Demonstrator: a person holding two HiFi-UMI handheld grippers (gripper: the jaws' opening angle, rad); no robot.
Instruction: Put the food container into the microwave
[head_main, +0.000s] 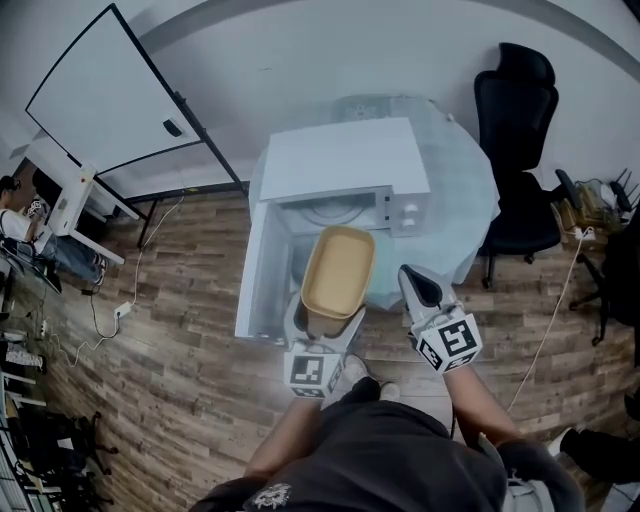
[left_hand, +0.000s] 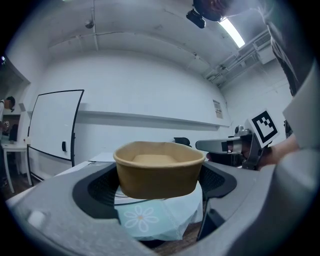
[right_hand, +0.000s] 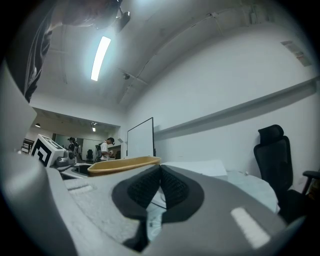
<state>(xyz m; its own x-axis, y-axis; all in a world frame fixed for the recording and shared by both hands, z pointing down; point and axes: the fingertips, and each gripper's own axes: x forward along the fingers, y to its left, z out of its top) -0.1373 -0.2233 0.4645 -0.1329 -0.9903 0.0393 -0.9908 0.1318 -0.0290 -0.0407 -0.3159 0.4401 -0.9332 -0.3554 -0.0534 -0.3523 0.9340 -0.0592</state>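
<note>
At the far left a whiteboard (head_main: 110, 90) leans by the wall. The white microwave (head_main: 345, 165) sits on a table under a pale blue cloth (head_main: 470, 210), and its door (head_main: 262, 265) is swung open to the left. My left gripper (head_main: 325, 322) has its jaws clamped on the near end of the food container (head_main: 338, 268), a tan, empty tub. I hold it level in the air just in front of the oven's open mouth. My right gripper (right_hand: 160, 172) hangs just right of the container with its pads pressed together, gripping nothing. A black office chair (head_main: 515, 150) stands at the far right.
</note>
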